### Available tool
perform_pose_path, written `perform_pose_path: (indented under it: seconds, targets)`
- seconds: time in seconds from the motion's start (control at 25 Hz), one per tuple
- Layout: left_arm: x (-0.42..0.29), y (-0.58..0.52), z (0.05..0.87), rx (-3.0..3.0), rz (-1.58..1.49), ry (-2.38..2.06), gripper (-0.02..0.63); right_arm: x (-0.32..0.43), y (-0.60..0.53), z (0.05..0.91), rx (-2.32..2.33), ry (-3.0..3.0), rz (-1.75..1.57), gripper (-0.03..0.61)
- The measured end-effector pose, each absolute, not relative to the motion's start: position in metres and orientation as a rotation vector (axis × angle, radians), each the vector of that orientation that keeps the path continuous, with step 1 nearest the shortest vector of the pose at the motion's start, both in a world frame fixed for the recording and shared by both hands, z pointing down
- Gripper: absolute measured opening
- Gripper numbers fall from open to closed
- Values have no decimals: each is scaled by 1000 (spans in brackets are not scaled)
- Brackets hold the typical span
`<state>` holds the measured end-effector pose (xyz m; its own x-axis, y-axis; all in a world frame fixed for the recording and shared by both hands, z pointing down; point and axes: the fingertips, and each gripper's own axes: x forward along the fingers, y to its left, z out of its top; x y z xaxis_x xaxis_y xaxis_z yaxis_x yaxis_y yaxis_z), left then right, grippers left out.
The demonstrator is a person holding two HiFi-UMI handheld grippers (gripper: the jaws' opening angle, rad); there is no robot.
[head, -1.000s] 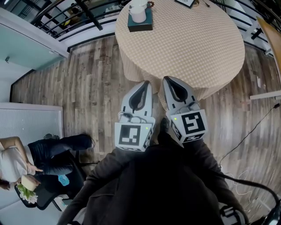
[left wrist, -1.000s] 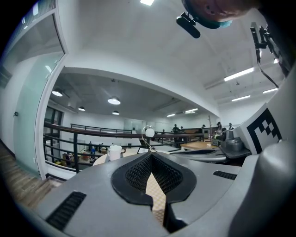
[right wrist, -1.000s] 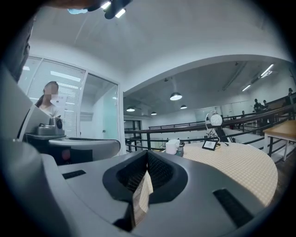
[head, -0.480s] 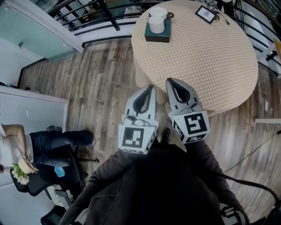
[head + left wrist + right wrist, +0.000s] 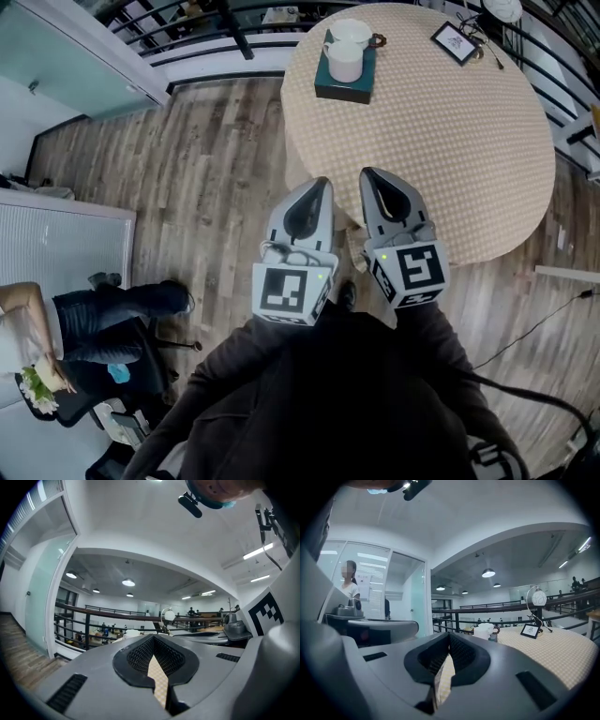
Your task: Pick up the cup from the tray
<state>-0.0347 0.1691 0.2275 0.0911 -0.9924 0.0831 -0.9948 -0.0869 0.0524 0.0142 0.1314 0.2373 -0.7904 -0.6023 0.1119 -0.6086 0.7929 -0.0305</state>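
In the head view, a round table under a beige checked cloth fills the upper right of the frame. Near its far left edge, at the top centre, lies a dark teal tray. The white cup stands upright on this tray, with a second white vessel with a brown handle just behind it. A small framed picture rests further right on the cloth. Both claws sit side by side in the middle of the frame, well short of the tray. The left gripper is over the wooden floor and the right gripper reaches the table's near edge. Both are empty. A seated person shows at the lower left. In the left gripper view, the left gripper has its jaws brought together with nothing gripped. Only the checked cloth shows through the narrow slit behind them, and dark railings cross the middle distance. In the right gripper view, the right gripper is likewise fully closed on nothing. The cup appears small, just right of centre on the table's far side, well apart from the jaw tips. The framed picture stands to its right, and a standing person is at the left edge.
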Motion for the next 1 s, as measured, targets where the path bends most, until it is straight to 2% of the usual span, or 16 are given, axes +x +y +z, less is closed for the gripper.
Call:
perform_pose_path:
  seconds: [0.4,1.0]
  targets:
    - [-83,78,245,2292,36,-1947,5,-31,46,261,1068,-2811,160,6]
    - [-150,-40,235,2433,-9,-1765,5,-88,-68,246,1292,-2725,120,6]
